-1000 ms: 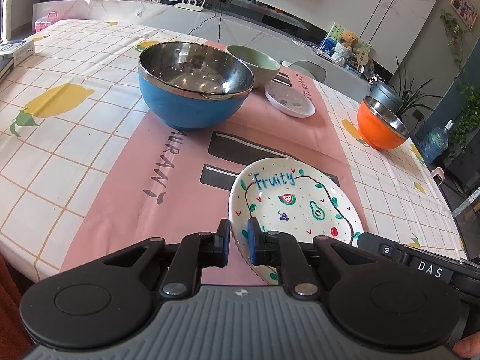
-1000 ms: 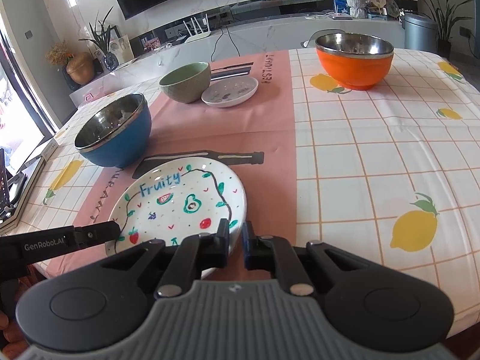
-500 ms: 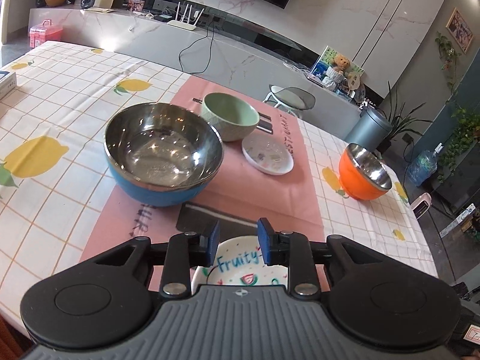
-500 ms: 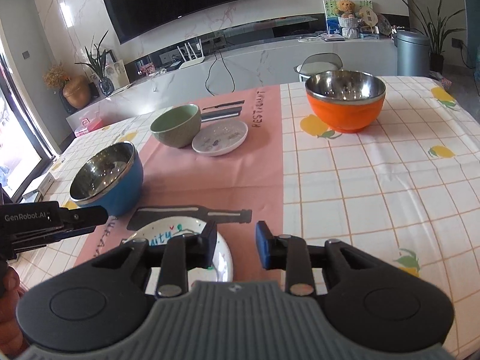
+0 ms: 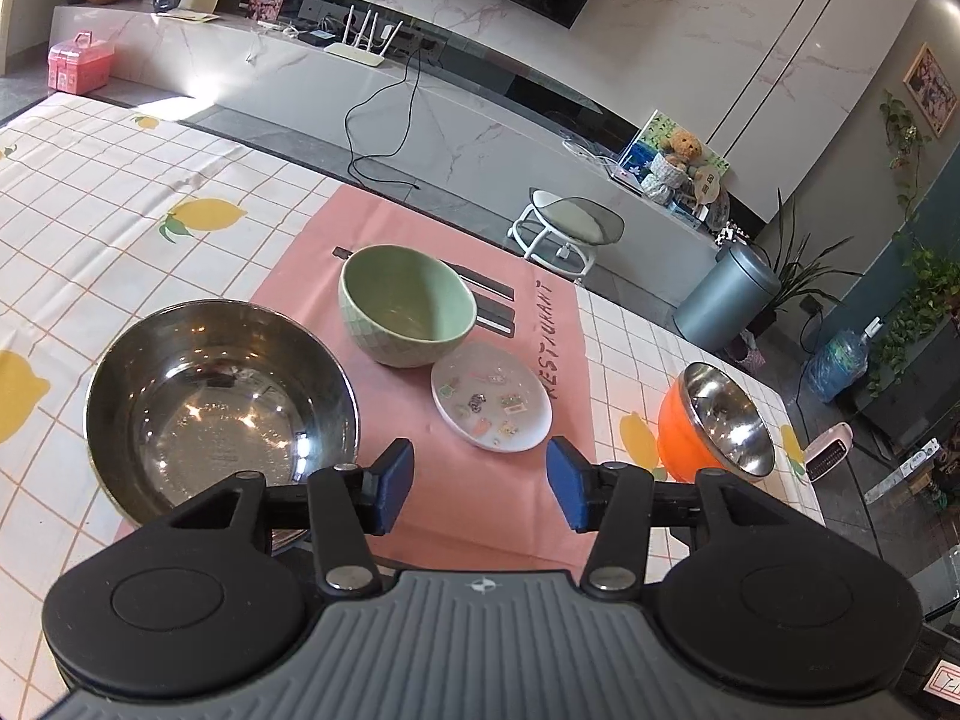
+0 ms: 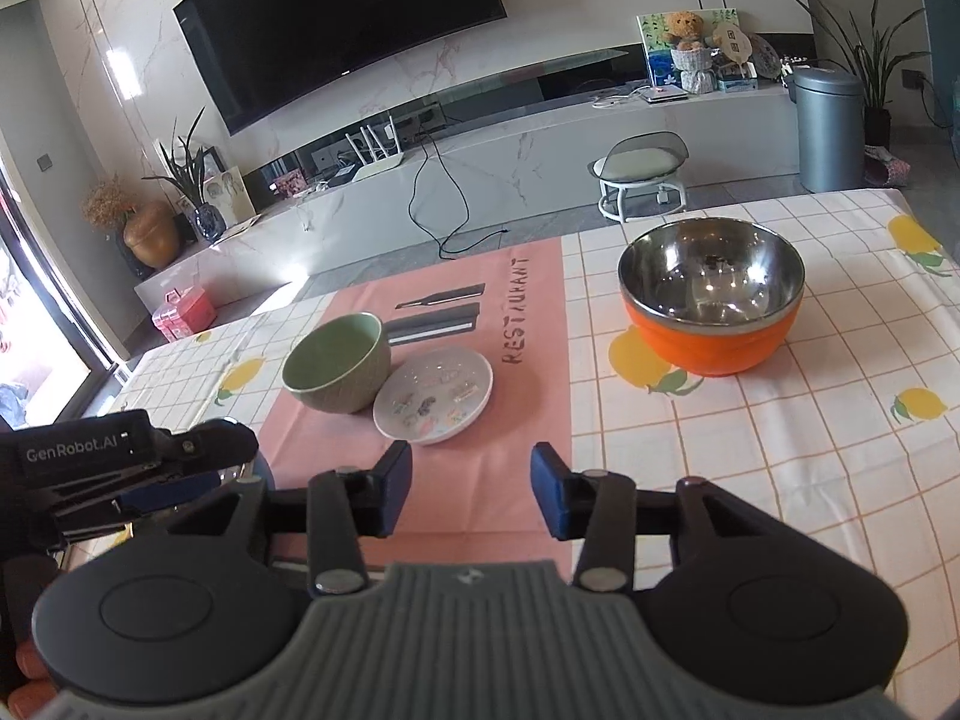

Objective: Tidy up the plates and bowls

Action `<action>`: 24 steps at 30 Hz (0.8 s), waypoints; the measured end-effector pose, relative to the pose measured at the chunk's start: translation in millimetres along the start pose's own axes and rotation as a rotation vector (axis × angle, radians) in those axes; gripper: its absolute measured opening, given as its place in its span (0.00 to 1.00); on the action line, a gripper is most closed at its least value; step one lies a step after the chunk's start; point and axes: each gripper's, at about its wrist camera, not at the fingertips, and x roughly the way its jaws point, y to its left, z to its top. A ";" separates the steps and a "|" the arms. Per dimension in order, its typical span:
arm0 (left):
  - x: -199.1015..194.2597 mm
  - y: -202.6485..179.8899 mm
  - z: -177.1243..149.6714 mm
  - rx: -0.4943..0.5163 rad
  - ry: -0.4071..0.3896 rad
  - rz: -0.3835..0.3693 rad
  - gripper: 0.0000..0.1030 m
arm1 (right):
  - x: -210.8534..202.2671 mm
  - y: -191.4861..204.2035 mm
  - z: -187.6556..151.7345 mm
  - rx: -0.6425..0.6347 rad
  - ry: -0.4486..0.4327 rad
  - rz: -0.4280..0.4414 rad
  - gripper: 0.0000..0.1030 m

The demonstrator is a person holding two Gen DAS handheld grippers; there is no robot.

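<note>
My left gripper [image 5: 480, 483] hangs above the pink placemat [image 5: 414, 228] with its jaws opening and nothing between them. A blue steel-lined bowl [image 5: 219, 402] sits just left of it. Further off stand a green bowl [image 5: 407, 303] and a small white plate [image 5: 492, 396] touching it, with an orange steel-lined bowl [image 5: 714, 429] at the right. My right gripper [image 6: 471, 489] is also opening and empty, short of the small white plate [image 6: 433, 393], the green bowl [image 6: 336, 363] and the orange bowl [image 6: 711, 303]. The Fruity plate is hidden below both grippers.
A lemon-print tablecloth [image 6: 780, 432] covers the table. Past the far table edge are a small stool [image 5: 567, 225], a grey bin [image 5: 723, 294] and a long white TV console [image 6: 540, 138]. The left gripper's body [image 6: 114, 456] shows at the left of the right wrist view.
Both grippers let go of the Fruity plate, opened, and pulled up and back. The plate has slipped out of view beneath them.
</note>
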 end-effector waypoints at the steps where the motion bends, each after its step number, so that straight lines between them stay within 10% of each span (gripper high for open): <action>1: 4.5 -0.7 1.4 0.000 0.003 -0.001 0.56 | 4.1 -1.2 3.8 0.009 0.004 -0.002 0.45; 24: 89.6 -5.8 24.6 -0.009 0.029 0.107 0.44 | 109.7 -20.6 40.0 0.068 0.113 -0.008 0.40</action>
